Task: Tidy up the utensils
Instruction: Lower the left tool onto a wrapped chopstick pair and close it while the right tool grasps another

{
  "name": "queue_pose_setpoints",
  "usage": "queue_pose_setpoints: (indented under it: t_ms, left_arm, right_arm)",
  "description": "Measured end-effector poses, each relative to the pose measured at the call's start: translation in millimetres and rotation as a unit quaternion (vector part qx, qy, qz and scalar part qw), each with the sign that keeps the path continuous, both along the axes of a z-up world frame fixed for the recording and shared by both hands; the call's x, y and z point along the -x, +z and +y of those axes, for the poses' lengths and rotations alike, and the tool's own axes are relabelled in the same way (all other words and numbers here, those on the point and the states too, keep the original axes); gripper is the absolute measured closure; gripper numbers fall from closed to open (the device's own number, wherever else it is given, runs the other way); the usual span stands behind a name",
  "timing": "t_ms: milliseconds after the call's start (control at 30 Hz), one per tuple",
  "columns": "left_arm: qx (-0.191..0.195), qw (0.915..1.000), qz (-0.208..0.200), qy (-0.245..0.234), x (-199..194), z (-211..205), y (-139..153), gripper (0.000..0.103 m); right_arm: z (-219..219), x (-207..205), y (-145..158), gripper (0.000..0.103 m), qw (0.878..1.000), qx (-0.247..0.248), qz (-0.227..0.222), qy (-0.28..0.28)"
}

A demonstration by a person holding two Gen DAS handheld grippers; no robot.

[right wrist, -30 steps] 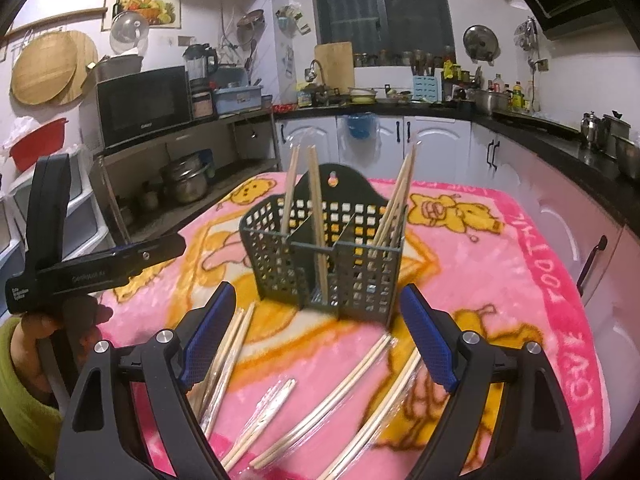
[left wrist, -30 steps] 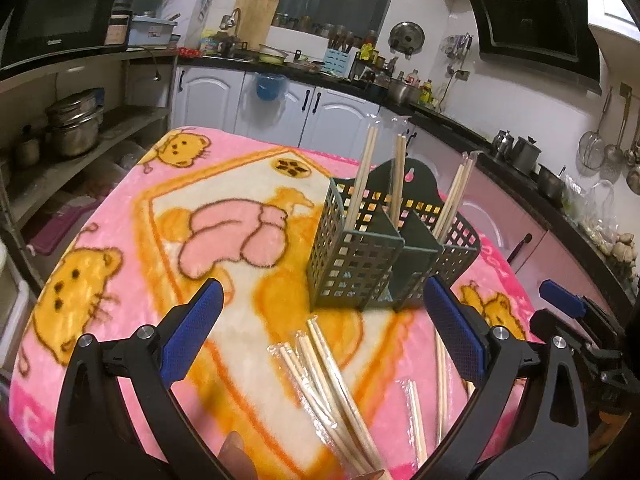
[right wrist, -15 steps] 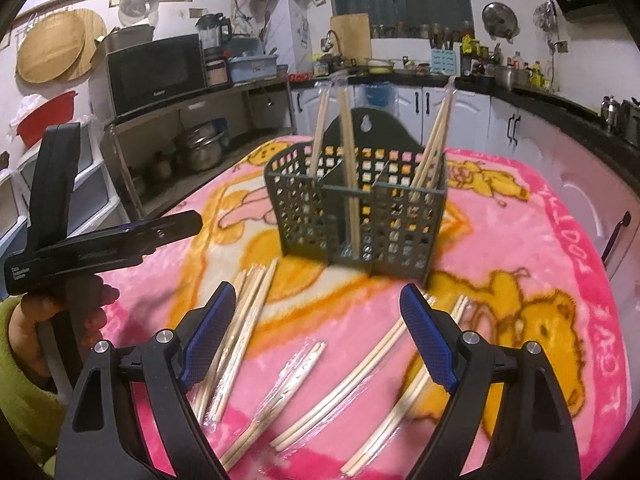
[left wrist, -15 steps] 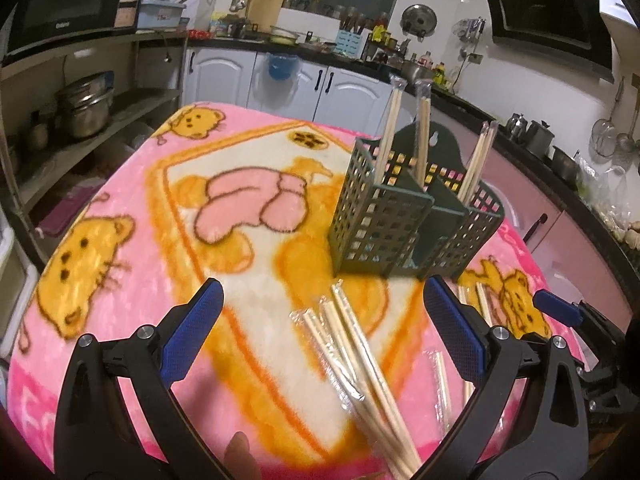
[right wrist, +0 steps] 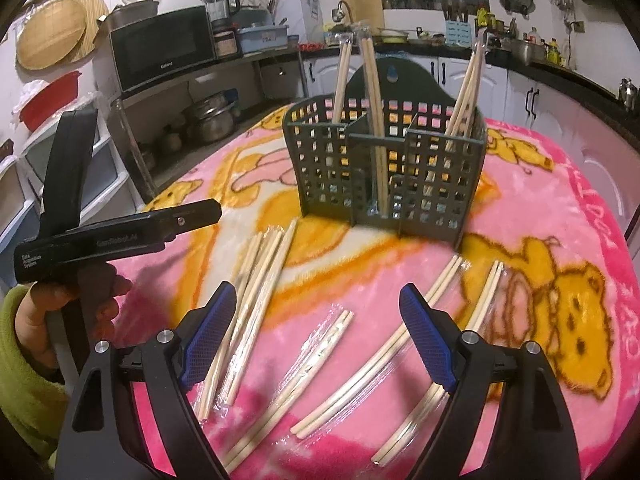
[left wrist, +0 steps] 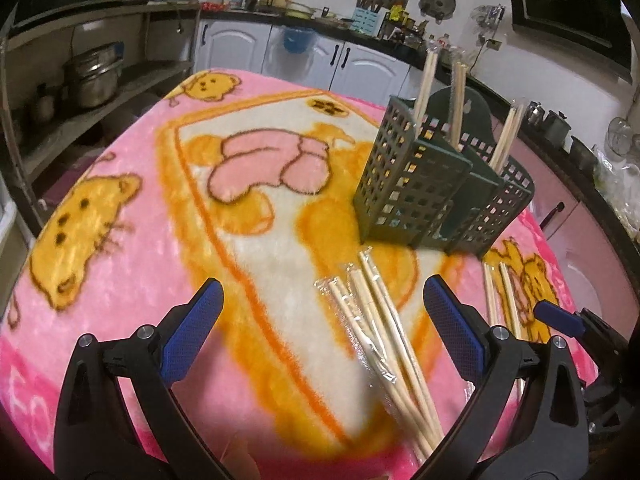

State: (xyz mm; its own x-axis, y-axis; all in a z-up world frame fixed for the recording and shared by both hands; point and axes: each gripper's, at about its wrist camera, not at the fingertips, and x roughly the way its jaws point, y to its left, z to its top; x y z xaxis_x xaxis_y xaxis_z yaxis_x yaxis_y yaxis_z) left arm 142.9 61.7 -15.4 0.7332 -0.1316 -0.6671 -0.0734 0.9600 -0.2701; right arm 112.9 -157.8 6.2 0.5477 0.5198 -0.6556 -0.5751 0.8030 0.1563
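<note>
Right, I have both hand-held grippers tipped down over the table [right wrist: 568, 200], which wears a pink cartoon blanket. The right gripper [right wrist: 316, 332] is spread wide with nothing between its blue pads, and the left gripper [left wrist: 320, 332] is likewise released and empty.

The caddy [right wrist: 384, 168], a dark green slotted one, stands upright beyond both of them with a few chopstick pairs already poking out of its compartments. The rest lie flat on the blanket in clear wrappers.

What matters for the next grab, as I judge it: a wrapped pair [right wrist: 304, 360] lies directly ahead of the right gripper, between its fingers in that view, with its long axis running from near-left to far-right (so slanted across the jaw line, not square to it). I would likely need a small wrist turn so the pads close across the sticks and not along them.

The left gripper has its own bundle [left wrist: 384, 336] just ahead and toward its right finger, long axis pointing roughly at the caddy. Two more pairs [right wrist: 400, 344] sit right of mine, near the right finger.
</note>
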Motion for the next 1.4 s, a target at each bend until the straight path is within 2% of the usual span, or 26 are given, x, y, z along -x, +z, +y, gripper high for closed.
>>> queue_pose_setpoints:
  t_ms: [133, 200, 267, 367, 433, 633, 733, 867, 933, 1033, 1167, 1233, 1267, 1400]
  left_arm:
    - [0.012, 0.9997, 0.018, -0.004, -4.6, 3.1, -8.8, 0.013]
    - [0.025, 0.9992, 0.031, -0.008, -8.1, 4.3, -14.6, 0.020]
    - [0.037, 0.9983, 0.043, -0.011, -11.2, 5.6, -20.3, 0.035]
    - [0.061, 0.9958, 0.066, -0.018, -16.6, 8.0, -29.3, 0.051]
    - [0.078, 0.9936, 0.079, -0.022, -19.7, 9.7, -33.2, 0.057]
    - [0.110, 0.9876, 0.109, -0.029, -33.5, 10.8, -38.2, 0.061]
    - [0.111, 0.9863, 0.119, -0.028, -42.5, 9.3, -39.9, 0.067]
    - [0.100, 0.9859, 0.131, -0.031, -53.8, 5.0, -41.0, 0.068]
    - [0.086, 0.9869, 0.133, -0.032, -58.8, 2.0, -41.5, 0.074]
    - [0.075, 0.9883, 0.129, -0.032, -61.9, 2.9, -43.2, 0.085]
    - [0.065, 0.9890, 0.129, -0.034, -61.4, 1.6, -43.3, 0.090]
    - [0.069, 0.9885, 0.130, -0.035, -59.9, 3.9, -43.1, 0.094]
    - [0.074, 0.9881, 0.130, -0.036, -59.1, 5.8, -42.4, 0.100]
    - [0.085, 0.9881, 0.121, -0.041, -53.9, 9.0, -35.2, 0.100]
  right_arm:
    - [3.6, -2.9, -8.3, 0.034, 1.000, 0.009, 0.020, 0.009]
    - [5.9, -5.5, -13.8, 0.041, 0.999, 0.014, 0.034, 0.011]
    - [7.4, -9.8, -19.1, 0.047, 0.999, 0.020, 0.049, 0.008]
    - [8.5, -16.0, -25.3, 0.049, 0.997, 0.030, 0.068, 0.001]
    - [7.9, -22.5, -30.7, 0.051, 0.995, 0.026, 0.092, -0.002]
    - [10.3, -40.2, -43.3, 0.062, 0.988, 0.016, 0.152, -0.007]
    - [11.7, -44.1, -42.8, 0.068, 0.988, 0.022, 0.153, -0.008]
    - [12.7, -51.0, -43.0, 0.073, 0.987, 0.022, 0.160, -0.013]
    - [13.9, -53.0, -42.5, 0.075, 0.987, 0.026, 0.159, -0.013]
    - [13.3, -55.6, -42.4, 0.084, 0.987, 0.027, 0.157, -0.018]
    - [11.6, -56.1, -42.2, 0.090, 0.988, 0.018, 0.155, -0.019]
    - [10.2, -55.3, -39.4, 0.091, 0.988, 0.009, 0.153, -0.011]
    - [9.6, -55.2, -36.9, 0.092, 0.989, 0.006, 0.151, -0.010]
    - [7.5, -52.6, -24.2, 0.095, 0.991, -0.013, 0.134, 0.001]
